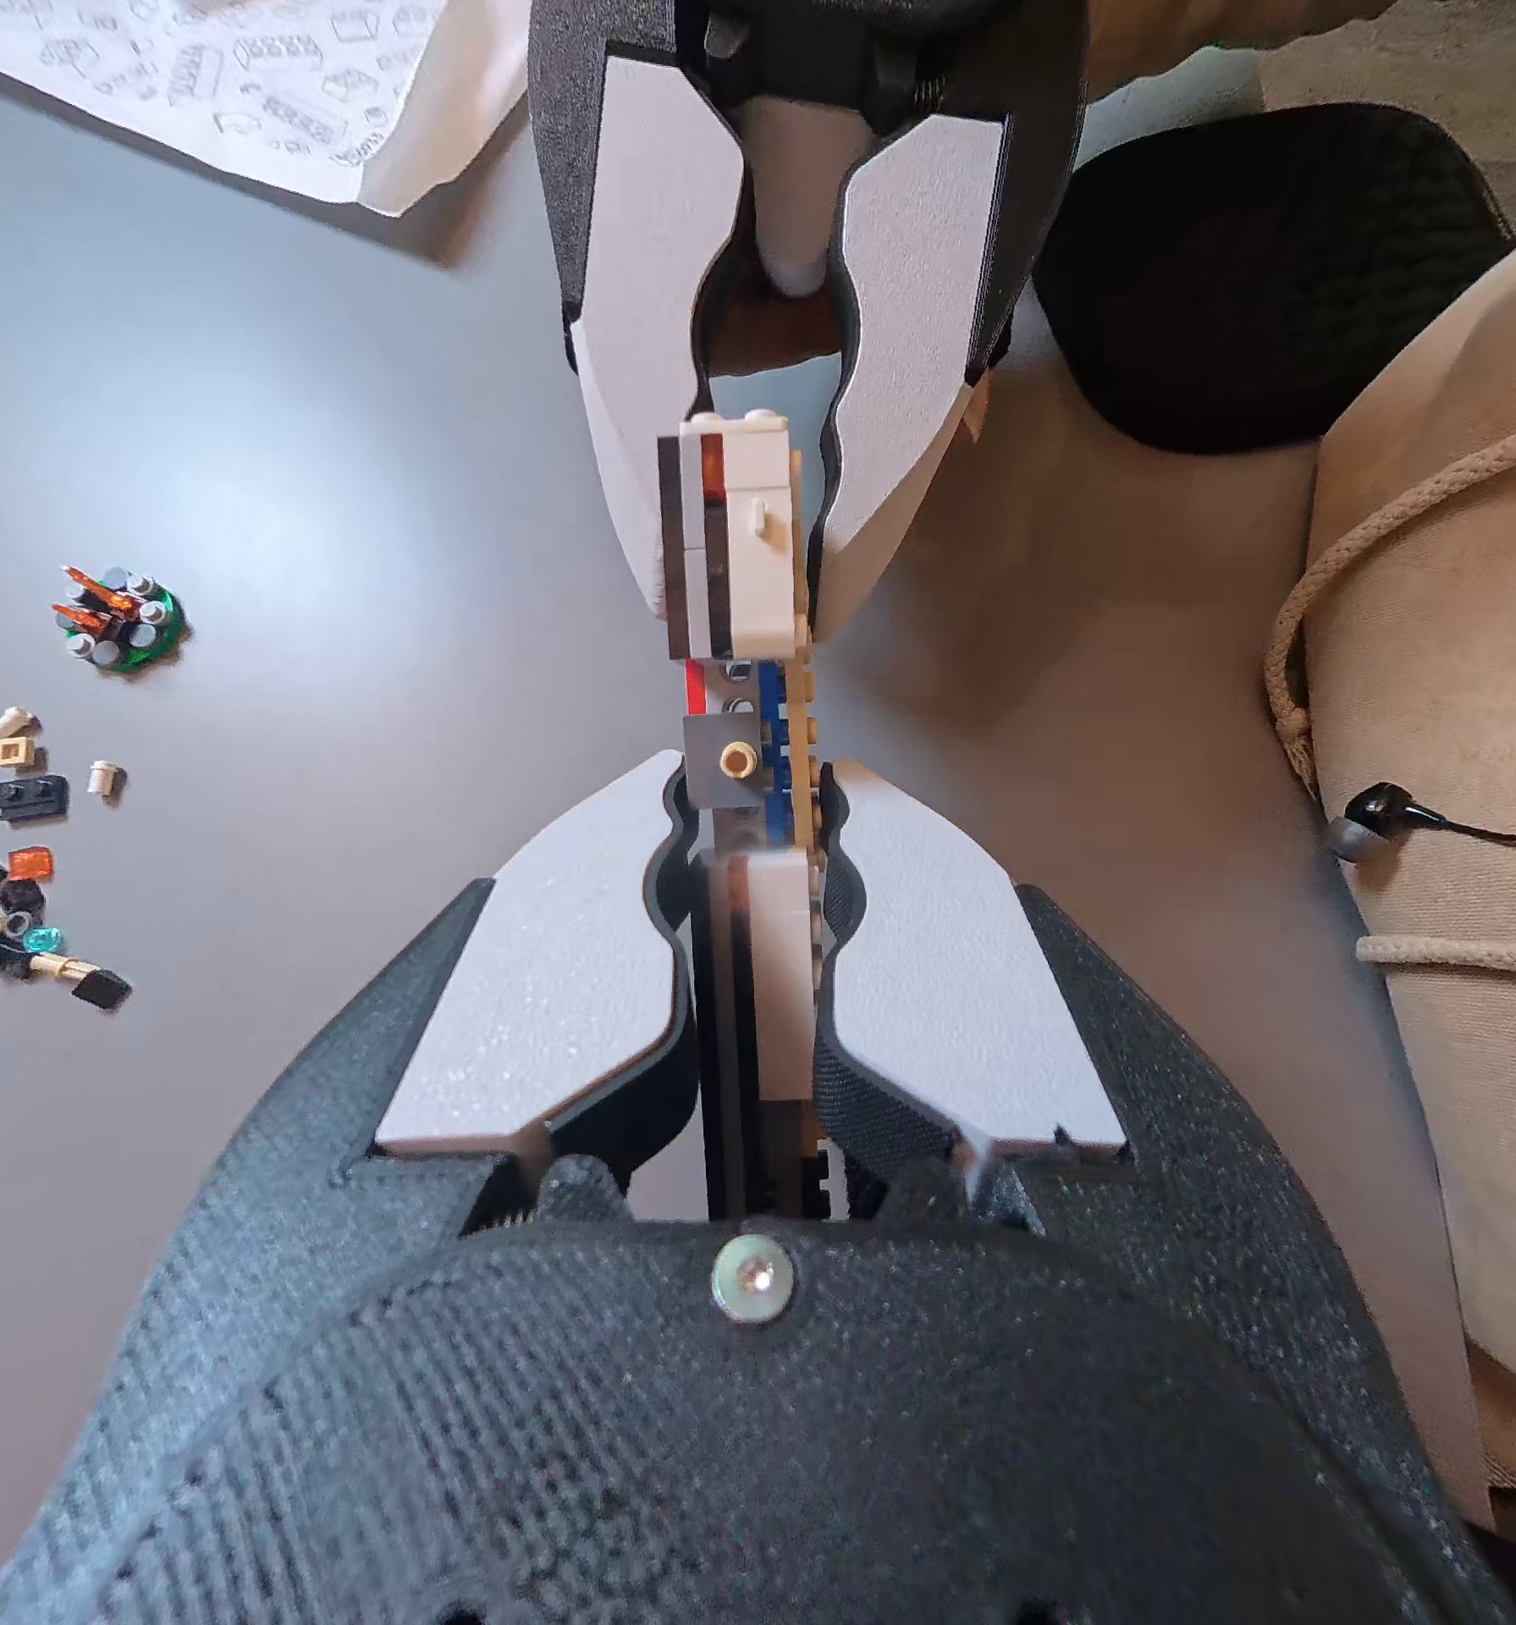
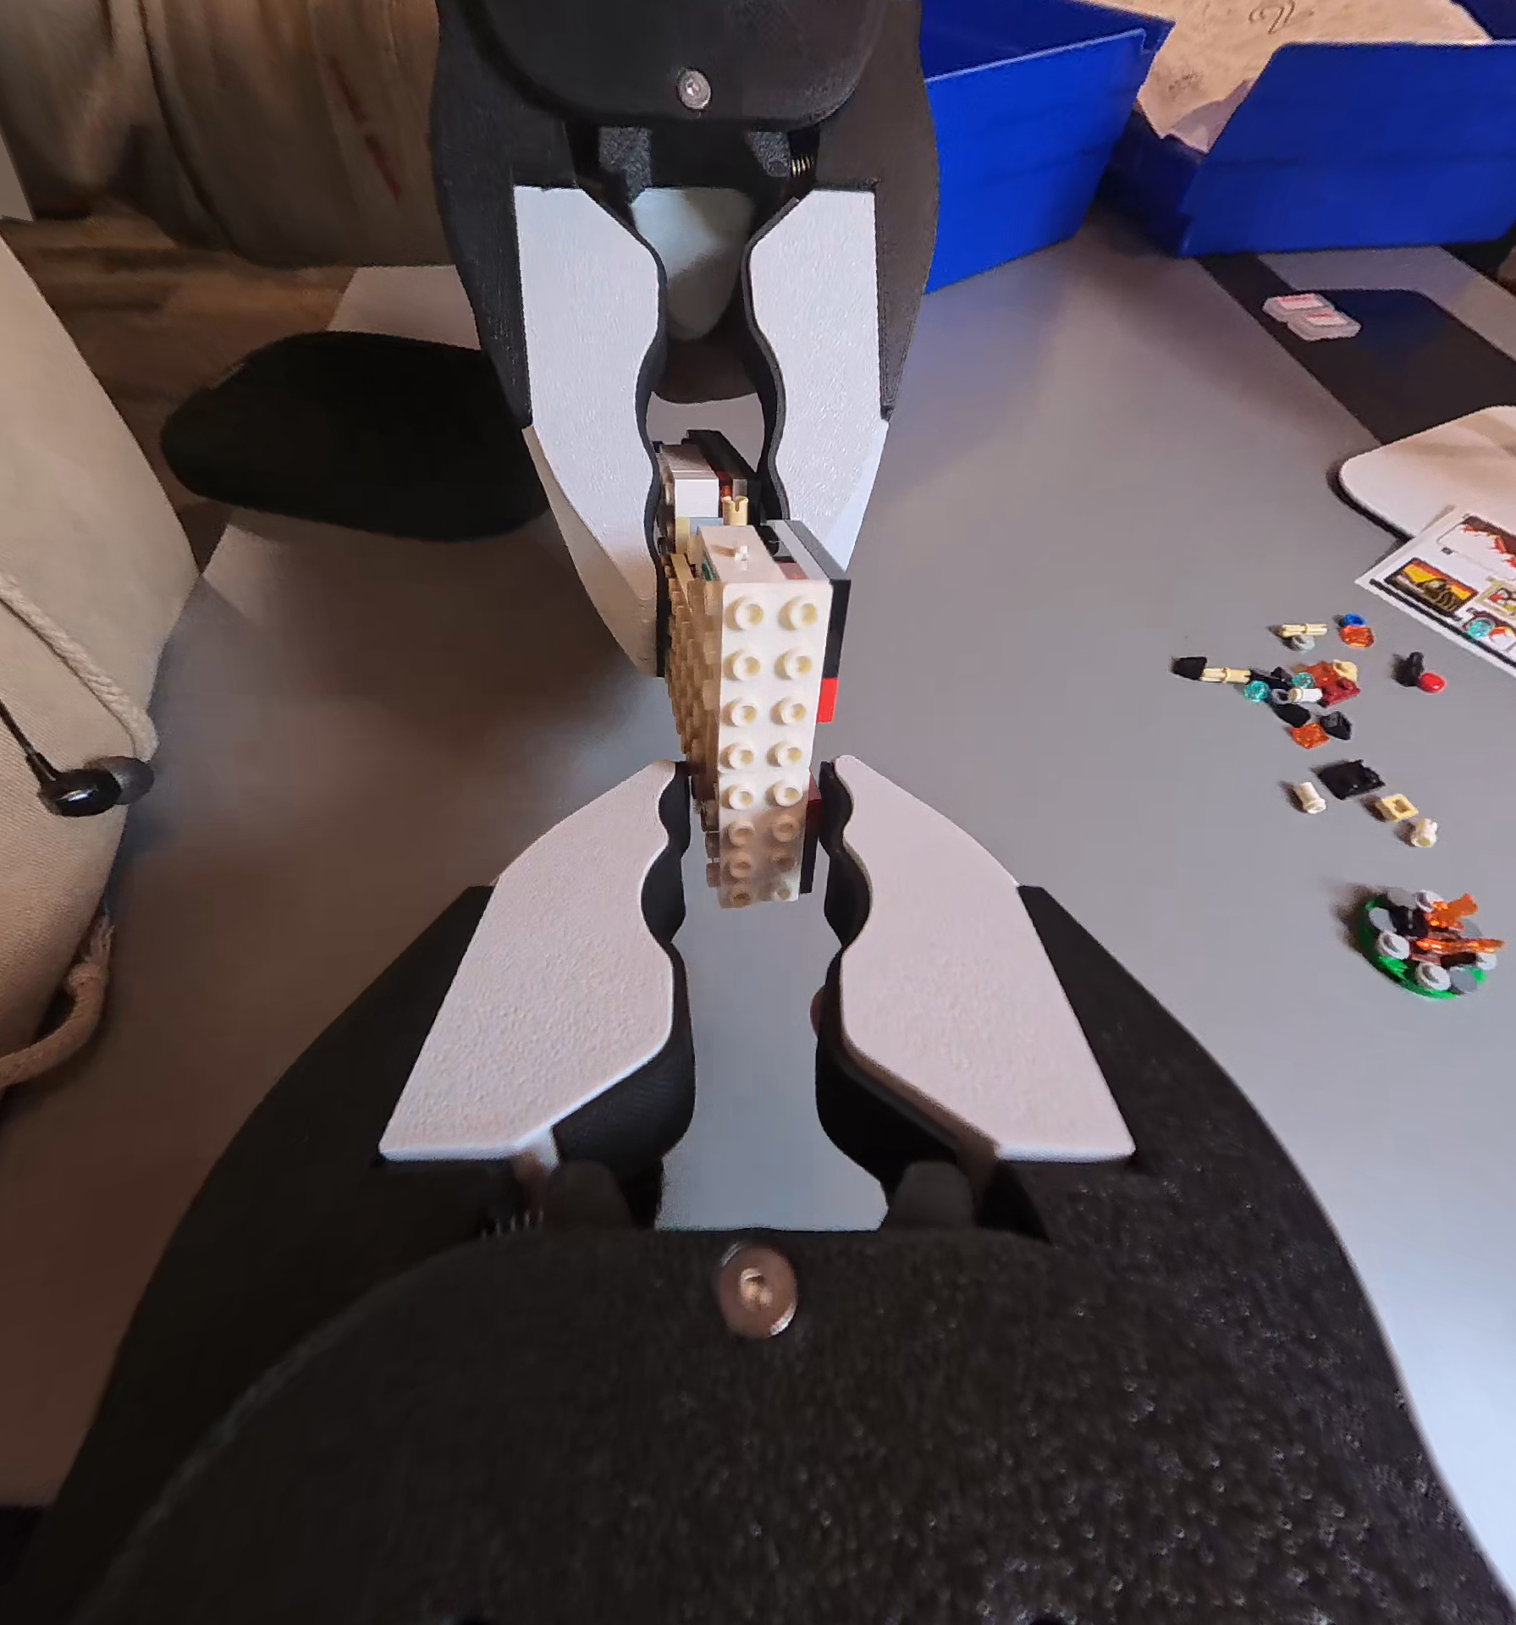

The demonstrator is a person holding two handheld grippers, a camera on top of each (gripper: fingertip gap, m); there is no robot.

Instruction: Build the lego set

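Fingers of the left gripper (image 1: pixel 750 783) clamped on 1 end of a brick model (image 1: pixel 741 563); fingers of the right gripper (image 2: pixel 750 774) clamped on the other end, both sets pressed to its flat sides. Model in the air between the 2 grippers, above the grey desk (image 1: pixel 341 440), touching nothing else.

Judgement: the build is layered plates, so hold both ends level and avoid twisting, or the layers may split.

Loose small parts (image 2: pixel 1317 695) and a green round disc (image 2: pixel 1427 945) lie well apart on the desk. Blue bins (image 2: pixel 1352 149) farther off.
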